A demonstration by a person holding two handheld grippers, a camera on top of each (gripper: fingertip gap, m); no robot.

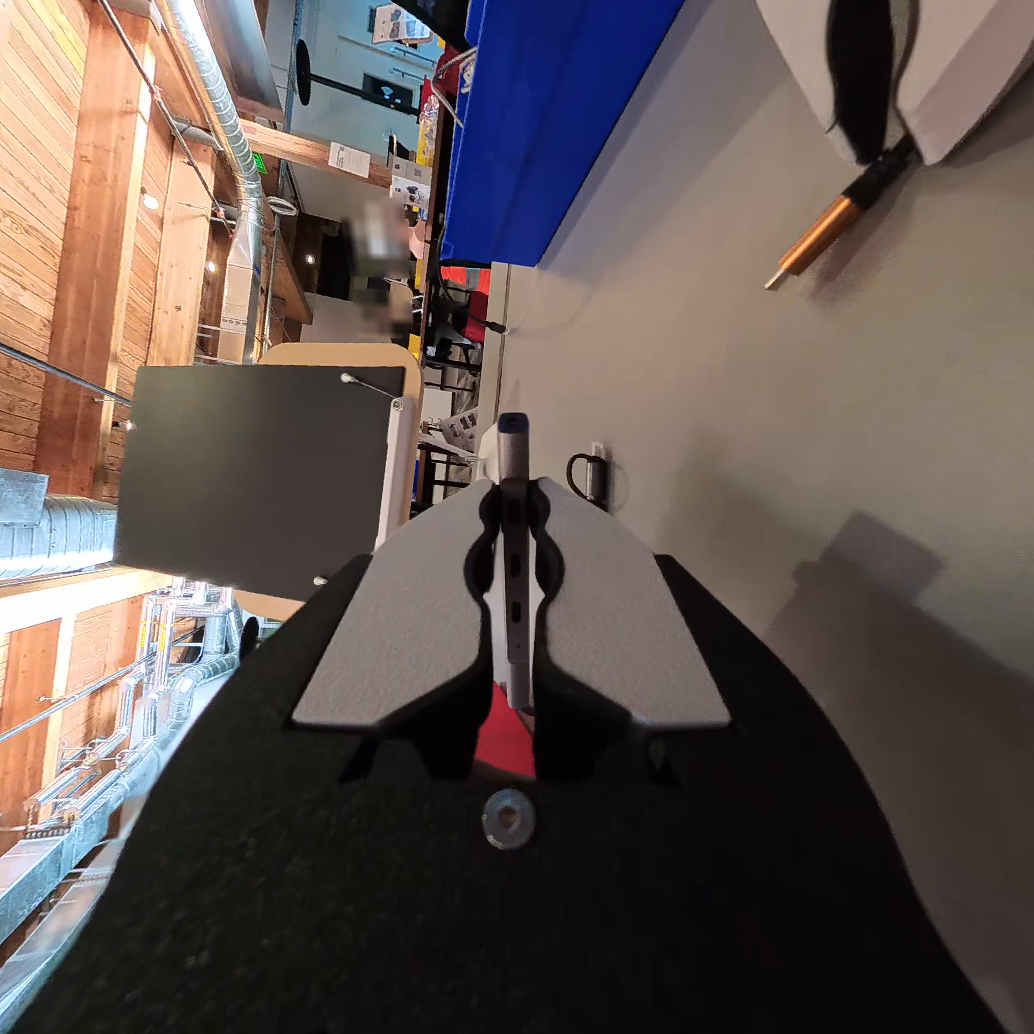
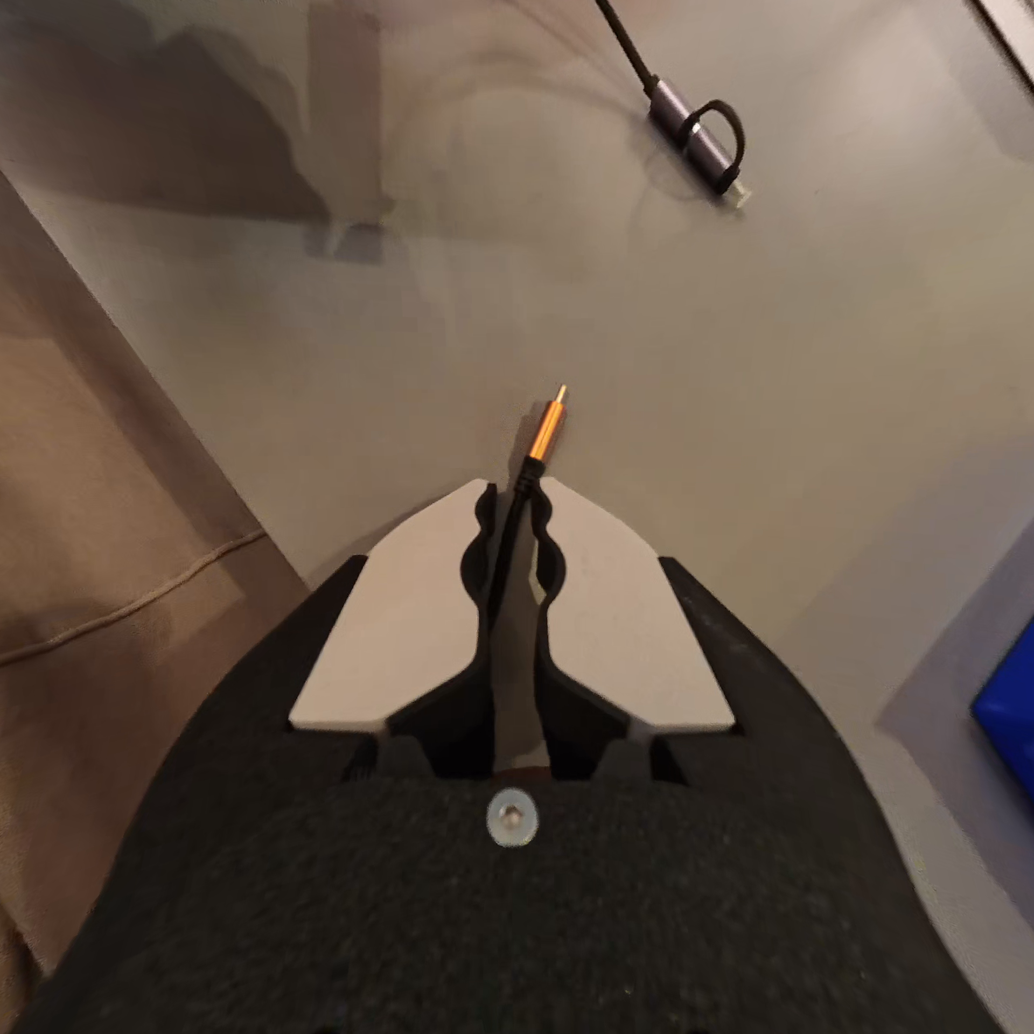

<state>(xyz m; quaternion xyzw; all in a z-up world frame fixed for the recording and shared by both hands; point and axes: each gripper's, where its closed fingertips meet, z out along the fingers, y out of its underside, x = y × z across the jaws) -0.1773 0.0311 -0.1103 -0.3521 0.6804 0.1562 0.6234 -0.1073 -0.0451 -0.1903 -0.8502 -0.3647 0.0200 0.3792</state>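
Observation:
My left gripper [image 1: 513, 492] is shut on a slim grey hub [image 1: 515, 565] with several ports along its edge and a blue end. It holds the hub edge-on above the grey table [image 1: 783, 447], with the view rolled sideways. My right gripper [image 2: 517, 492] is shut on a black cable [image 2: 506, 554] just behind its orange plug [image 2: 549, 428], whose metal tip points forward over the table. The right gripper [image 1: 878, 123] and the orange plug [image 1: 817, 235] also show at the top right of the left wrist view.
A second cable end with a grey adapter and black loop [image 2: 699, 140] lies on the table ahead and to the right; it also shows in the left wrist view [image 1: 590, 475]. A blue box [image 1: 531, 140] stands at the table's side. A tan garment [image 2: 100, 531] lies left. The left gripper's tips are roughly 12 centimeters from the right gripper's.

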